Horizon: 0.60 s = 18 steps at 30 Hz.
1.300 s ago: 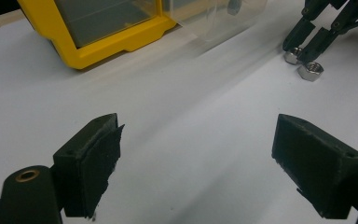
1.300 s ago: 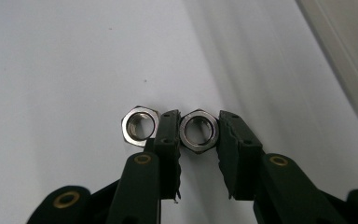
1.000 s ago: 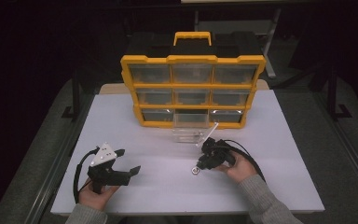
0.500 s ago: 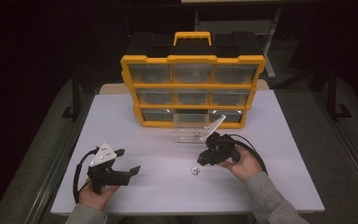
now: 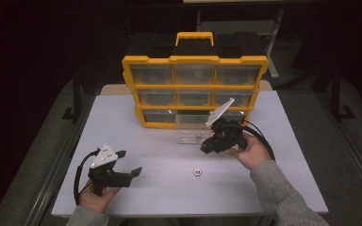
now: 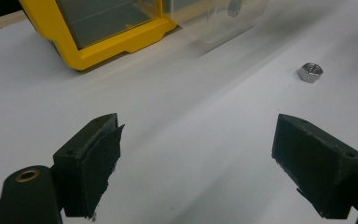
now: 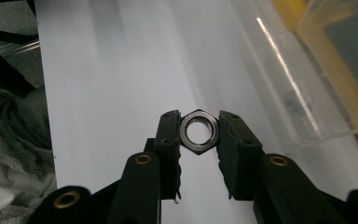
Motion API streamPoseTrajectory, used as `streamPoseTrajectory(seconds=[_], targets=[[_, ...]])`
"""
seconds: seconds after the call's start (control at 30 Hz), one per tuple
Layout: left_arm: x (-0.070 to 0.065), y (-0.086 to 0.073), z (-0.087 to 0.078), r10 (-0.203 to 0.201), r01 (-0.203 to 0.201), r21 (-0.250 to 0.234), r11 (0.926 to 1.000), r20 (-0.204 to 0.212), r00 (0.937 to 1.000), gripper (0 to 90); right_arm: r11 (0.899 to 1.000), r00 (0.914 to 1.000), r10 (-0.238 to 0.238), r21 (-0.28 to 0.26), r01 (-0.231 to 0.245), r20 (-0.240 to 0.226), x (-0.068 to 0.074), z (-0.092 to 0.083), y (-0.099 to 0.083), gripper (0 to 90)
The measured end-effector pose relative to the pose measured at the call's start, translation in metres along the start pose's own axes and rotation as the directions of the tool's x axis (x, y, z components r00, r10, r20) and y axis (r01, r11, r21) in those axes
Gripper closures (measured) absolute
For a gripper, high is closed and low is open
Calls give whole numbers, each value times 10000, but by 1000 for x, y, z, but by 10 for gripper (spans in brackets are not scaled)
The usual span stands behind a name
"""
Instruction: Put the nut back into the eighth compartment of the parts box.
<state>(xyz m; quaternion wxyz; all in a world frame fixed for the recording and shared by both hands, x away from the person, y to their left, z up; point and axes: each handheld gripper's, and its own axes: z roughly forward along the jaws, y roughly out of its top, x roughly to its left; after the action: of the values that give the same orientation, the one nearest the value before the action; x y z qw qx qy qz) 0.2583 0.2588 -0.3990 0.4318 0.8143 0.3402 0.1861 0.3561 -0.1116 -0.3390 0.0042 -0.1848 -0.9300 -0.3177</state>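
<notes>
Lifted off table [image 5: 283, 188] toward clear drawer [image 5: 191, 133]: right gripper [image 7: 199, 133] pinching nut [image 7: 198, 131]. Left gripper [image 6: 198, 158] wide apart.

Yellow organiser [image 5: 194, 60] w/ clear drawers [image 5: 192, 74], black tools [image 7: 199, 151], silver hex nut [image 7: 198, 131], white table [image 5: 169, 188].
</notes>
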Motion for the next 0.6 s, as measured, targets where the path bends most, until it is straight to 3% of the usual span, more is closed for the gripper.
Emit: streamPoseTrajectory(seconds=[0.13,0.6], targets=[[0,0,0,36,-36,38,10000,-8,10000,148,9999,10000,10,-160,-11,-66,-4,-10,8,689],[0,0,0,-3,3,23,10000,26,10000,148,9995,9992,-4,-316,17,401,-22,-37,42,688]])
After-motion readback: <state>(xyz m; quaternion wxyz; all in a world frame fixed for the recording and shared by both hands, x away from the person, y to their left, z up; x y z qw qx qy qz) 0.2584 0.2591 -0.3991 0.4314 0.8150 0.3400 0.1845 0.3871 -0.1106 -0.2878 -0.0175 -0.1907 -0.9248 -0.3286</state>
